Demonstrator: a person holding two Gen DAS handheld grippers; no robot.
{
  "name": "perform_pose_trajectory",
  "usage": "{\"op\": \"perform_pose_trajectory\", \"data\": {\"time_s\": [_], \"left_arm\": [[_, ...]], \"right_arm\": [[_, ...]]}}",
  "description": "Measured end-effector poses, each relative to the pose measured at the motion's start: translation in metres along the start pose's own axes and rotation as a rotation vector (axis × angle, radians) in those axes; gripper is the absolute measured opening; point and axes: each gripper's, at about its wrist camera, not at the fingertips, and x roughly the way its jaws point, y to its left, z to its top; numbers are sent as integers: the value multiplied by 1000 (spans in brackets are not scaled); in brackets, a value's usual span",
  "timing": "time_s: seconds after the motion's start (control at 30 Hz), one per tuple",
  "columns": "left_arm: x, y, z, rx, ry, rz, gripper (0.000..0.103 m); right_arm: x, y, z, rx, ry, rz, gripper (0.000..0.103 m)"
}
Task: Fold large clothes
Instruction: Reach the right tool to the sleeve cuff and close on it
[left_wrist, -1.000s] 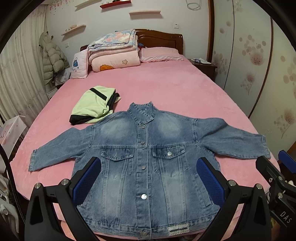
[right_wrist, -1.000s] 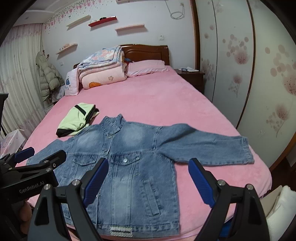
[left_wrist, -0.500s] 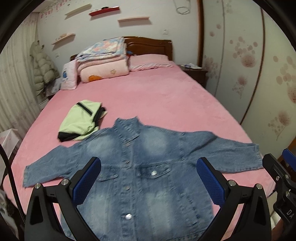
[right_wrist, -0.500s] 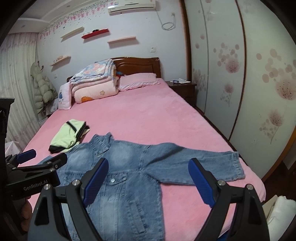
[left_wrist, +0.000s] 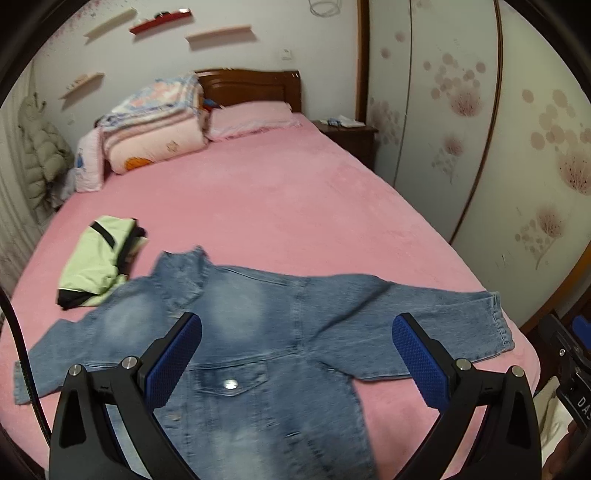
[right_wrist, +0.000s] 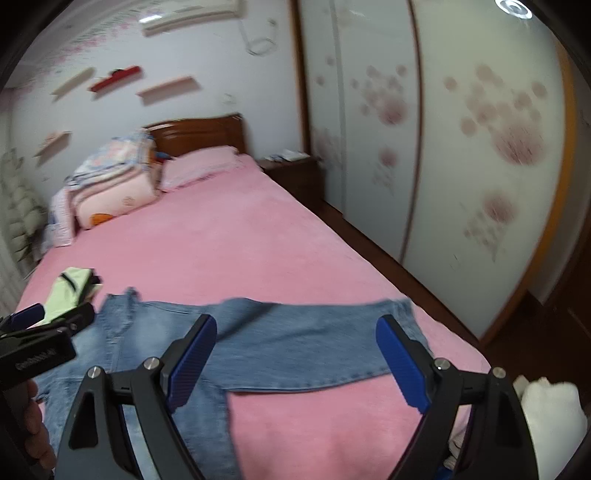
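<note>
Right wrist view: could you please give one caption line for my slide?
Open right gripper above the outstretched sleeve of a denim jacket spread on a pink bed.

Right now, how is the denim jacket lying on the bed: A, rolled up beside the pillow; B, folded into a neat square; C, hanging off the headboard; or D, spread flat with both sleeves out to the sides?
D: the denim jacket lies flat on the pink bed, front up, one sleeve reaching toward each side edge, still unfolded.
</note>
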Motion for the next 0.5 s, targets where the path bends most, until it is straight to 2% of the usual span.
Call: {"op": "perform_pose_trajectory", "data": {"time_s": [0.17, 0.3, 0.5], "left_arm": [[50, -26, -14, 5, 57, -60, 102], [86, -46, -30, 38, 77, -46, 102], [129, -72, -49, 109, 103, -56, 102]], "right_arm": [[41, -38, -13, 59, 77, -70, 89], [79, -65, -31, 98, 145, -101, 89], [128, -93, -60, 179, 254, -92, 89]]}}
